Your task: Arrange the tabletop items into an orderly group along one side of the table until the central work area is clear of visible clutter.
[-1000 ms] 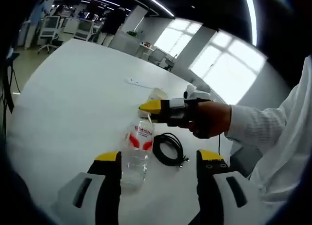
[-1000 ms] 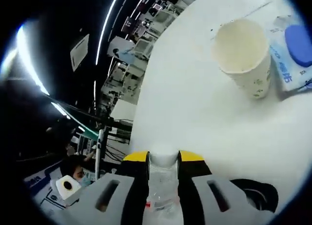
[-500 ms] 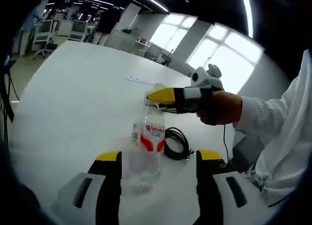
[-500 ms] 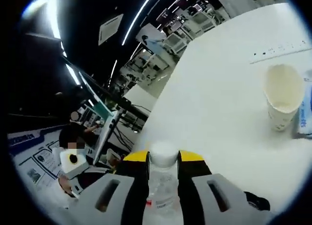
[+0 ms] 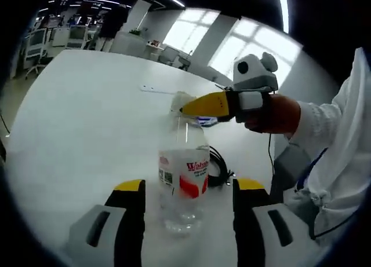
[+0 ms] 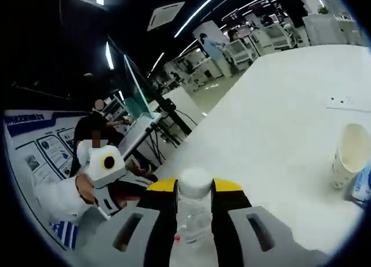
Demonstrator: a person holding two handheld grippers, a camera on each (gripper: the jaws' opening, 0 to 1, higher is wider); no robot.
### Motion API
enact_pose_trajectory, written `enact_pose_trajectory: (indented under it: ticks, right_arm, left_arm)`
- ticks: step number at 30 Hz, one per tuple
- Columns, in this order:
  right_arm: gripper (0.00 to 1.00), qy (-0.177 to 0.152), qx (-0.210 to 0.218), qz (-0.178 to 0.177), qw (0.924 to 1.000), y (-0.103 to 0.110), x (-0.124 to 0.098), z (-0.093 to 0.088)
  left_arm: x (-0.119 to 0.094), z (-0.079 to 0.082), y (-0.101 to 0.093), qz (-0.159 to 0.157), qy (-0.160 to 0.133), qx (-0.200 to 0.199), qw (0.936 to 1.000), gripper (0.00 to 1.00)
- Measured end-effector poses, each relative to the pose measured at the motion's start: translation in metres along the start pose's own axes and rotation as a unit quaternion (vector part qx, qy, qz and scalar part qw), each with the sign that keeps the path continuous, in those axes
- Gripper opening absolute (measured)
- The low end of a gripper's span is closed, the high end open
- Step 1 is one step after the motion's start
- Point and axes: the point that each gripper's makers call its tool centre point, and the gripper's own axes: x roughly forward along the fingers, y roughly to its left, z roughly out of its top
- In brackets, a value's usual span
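The bottle (image 5: 182,177) is clear, with a white cap (image 6: 195,181) and a red-and-white label. Both grippers' jaws are yellow-tipped on black. The bench (image 5: 87,122) is white, the far cup (image 6: 349,156) cream, the cable (image 5: 217,168) black.

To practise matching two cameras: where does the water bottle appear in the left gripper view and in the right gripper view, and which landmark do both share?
Left gripper view: water bottle stands upright at lower centre, between the jaws.
Right gripper view: its white cap and neck sit bottom centre, clamped between the yellow-tipped jaws.
Shared landmark: paper cup.
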Motion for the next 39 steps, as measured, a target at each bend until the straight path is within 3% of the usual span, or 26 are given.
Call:
enact_pose_trajectory:
  ticks: [9,12,20,22,23,31,39]
  right_arm:
    - [0.19,0.015,-0.055,0.001,0.9984,0.020,-0.001,-0.003]
    - [0.19,0.019,-0.068,0.002,0.9975,0.027,-0.001,-0.004]
    - [0.19,0.027,-0.102,0.003,0.9944,0.036,-0.002,-0.008]
    - [0.19,0.027,-0.105,0.003,0.9941,0.036,-0.003,-0.008]
    - [0.19,0.027,-0.106,0.003,0.9940,0.037,-0.003,-0.008]
    - [0.19,0.024,-0.133,-0.002,0.9909,0.041,-0.009,-0.008]
    - [0.19,0.010,-0.167,-0.016,0.9857,0.034,-0.020,0.011]
  left_arm:
    - [0.014,-0.006,-0.001,-0.021,0.026,0.034,0.9989,0.59]
    - [0.017,-0.010,-0.001,-0.029,0.036,0.060,0.9971,0.53]
    - [0.018,-0.015,-0.003,-0.037,0.044,0.078,0.9953,0.46]
    - [0.018,-0.015,-0.011,-0.061,0.035,0.096,0.9929,0.42]
    - [0.018,-0.013,-0.006,-0.048,0.030,0.109,0.9924,0.42]
    - [0.022,-0.010,-0.011,-0.052,0.025,0.125,0.9905,0.40]
    - [0.033,0.010,-0.014,-0.056,0.010,0.128,0.9902,0.40]
